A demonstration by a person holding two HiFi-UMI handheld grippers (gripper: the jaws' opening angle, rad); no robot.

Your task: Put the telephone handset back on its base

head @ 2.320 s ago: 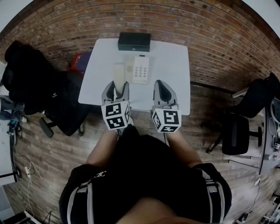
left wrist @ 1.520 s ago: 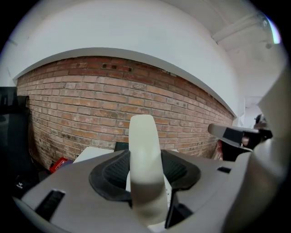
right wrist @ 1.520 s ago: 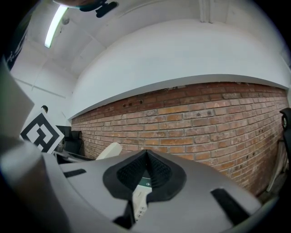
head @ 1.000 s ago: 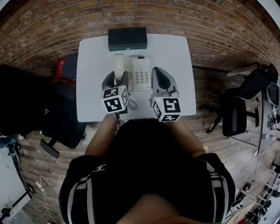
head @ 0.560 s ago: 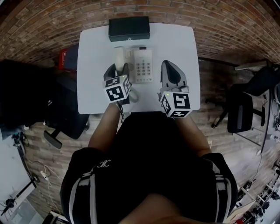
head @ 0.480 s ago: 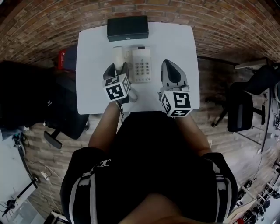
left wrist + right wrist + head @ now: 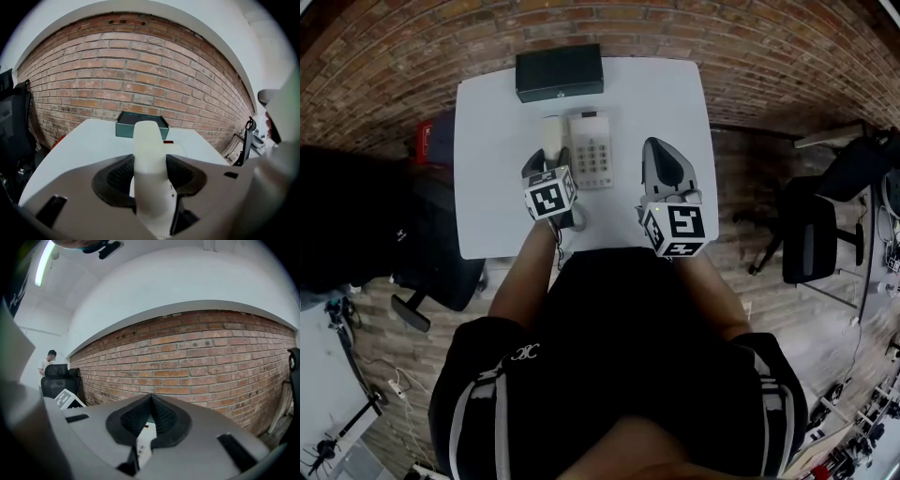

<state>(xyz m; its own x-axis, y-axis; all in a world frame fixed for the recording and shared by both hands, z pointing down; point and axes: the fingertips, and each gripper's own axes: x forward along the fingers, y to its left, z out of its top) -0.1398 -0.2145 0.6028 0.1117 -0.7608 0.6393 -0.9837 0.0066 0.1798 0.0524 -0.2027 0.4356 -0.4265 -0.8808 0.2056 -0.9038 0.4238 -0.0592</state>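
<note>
Cream plastic, hard and smooth, makes up the handset (image 7: pixel 148 140), so it should be light and stiff but apt to slide against a loose hold. The left gripper (image 7: pixel 150 180) is clamped across its narrow middle, both ribbed pads (image 7: pixel 117 176) pressing its sides, with the far end pointing toward the black box (image 7: pixel 560 72) at the top of the frame. That mid-body hold looks sensible: it balances the two bulkier ends and leaves them free to drop into the cradle.

In the head view the handset sits in the upper middle of the frame, just left of the keypad base (image 7: pixel 592 150) and lying parallel to it over the white surface (image 7: pixel 487 187); whether it is lifted or touching cannot be told. The right gripper (image 7: pixel 151 411) is closed on nothing, hovering right of the base. A coiled cord may tug, so a firm grip seems wise.
</note>
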